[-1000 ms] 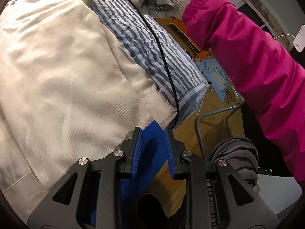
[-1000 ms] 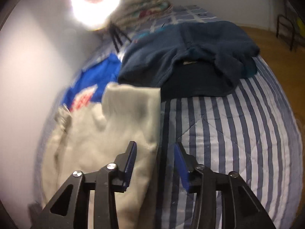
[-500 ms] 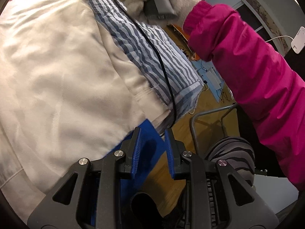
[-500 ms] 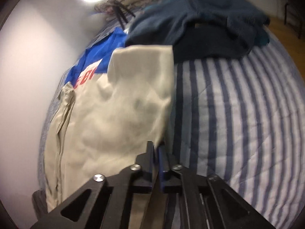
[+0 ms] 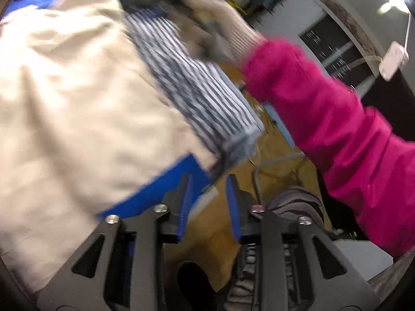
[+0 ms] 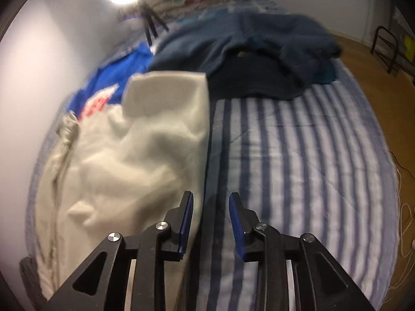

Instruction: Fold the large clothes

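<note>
Here both hand-held grippers (image 5: 208, 202) (image 6: 210, 217) are opening, empty, beside the cream garment's (image 6: 145, 140) edge.

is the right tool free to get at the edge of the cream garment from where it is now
Probably yes. The right tool, opening with nothing between its fingers, sits right beside the cream garment edge on the striped bedcover, with nothing lying between.

Left gripper (image 5: 208, 202) sits bottom centre of its frame, jaws opening, blue pads apart, nothing pinched between them. Right gripper (image 6: 210, 217) also bottom centre, jaws opening, gap clear, nothing gripped. Gloved right hand (image 5: 220, 33) blurred at top centre of the left view, pink sleeve (image 5: 337, 129) running down to the right edge.
</note>
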`<state>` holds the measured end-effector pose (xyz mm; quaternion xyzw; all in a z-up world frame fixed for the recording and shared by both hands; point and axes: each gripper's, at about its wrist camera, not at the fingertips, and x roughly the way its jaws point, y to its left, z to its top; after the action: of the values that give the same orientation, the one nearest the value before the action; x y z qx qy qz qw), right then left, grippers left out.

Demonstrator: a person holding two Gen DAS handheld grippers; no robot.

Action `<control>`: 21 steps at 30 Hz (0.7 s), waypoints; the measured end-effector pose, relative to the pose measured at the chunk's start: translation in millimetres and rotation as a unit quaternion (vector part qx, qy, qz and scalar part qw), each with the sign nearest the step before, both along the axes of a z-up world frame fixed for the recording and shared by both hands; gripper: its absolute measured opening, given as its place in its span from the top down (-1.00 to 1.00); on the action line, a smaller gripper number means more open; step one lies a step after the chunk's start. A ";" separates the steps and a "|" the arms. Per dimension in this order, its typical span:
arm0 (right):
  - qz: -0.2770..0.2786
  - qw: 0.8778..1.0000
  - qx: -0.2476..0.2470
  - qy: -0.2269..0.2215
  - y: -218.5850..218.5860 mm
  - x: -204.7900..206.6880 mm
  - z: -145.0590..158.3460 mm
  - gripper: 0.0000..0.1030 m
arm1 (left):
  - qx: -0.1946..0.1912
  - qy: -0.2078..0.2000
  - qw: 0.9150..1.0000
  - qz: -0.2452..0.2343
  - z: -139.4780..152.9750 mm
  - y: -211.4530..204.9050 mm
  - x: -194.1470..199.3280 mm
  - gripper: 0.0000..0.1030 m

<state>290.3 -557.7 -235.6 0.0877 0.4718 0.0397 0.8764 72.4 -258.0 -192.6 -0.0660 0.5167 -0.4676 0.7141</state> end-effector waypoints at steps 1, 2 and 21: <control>0.000 1.000 0.006 -0.009 -1.6 -15.9 9.9 0.40 | 0.001 -0.004 1.000 0.027 4.2 15.8 7.0 0.25; 0.002 1.000 0.010 -0.014 -1.1 -27.7 15.9 0.39 | 0.002 -0.005 0.999 0.049 5.6 28.1 14.0 0.23; 0.018 0.988 0.113 0.105 38.2 -230.0 -70.5 0.09 | -0.014 0.201 0.968 0.149 -83.4 44.8 86.9 0.73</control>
<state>60.3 -519.5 -306.1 0.1816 0.5552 0.0988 0.8056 159.3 -213.3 -276.1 -0.2448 0.6272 -0.3402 0.6565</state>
